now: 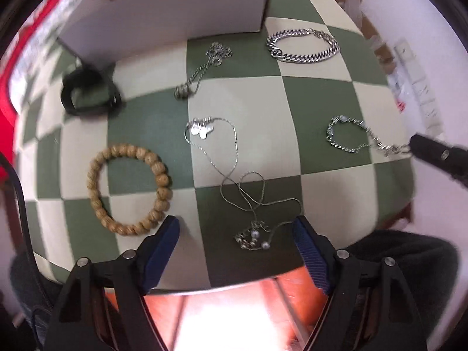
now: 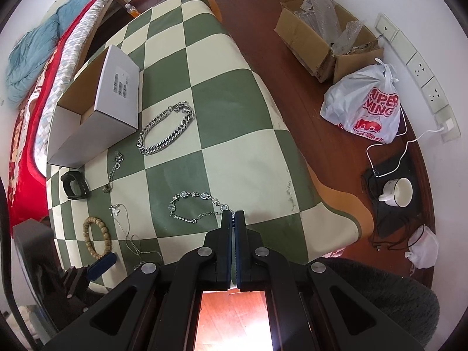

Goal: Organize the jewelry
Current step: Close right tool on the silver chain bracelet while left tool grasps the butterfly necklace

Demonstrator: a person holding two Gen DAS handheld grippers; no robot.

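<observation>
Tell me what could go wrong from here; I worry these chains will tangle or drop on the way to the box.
1. The right gripper pinches only one end of the flower-link bracelet, so it may slip or swing loose when lifted.
2. That pinch sits near the table edge; a slip could drop it on the floor.
3. The open left gripper straddles a looped thin necklace that may snag.

Tablecloth (image 2: 222, 158): green and cream checks. Open box (image 2: 117, 96): white outside, brown cardboard inside. Curb-chain bracelet (image 2: 166, 130): silver. Floral-link bracelet (image 2: 193, 207): silver with pale stones. Beaded bracelet (image 1: 128, 185): tan wood. Watch strap (image 1: 87, 93): black. Gripper pads (image 1: 163, 245): dark blue, ribbed. Bag (image 2: 365, 105): white, red lettering. Bedding (image 2: 35, 108): red.
</observation>
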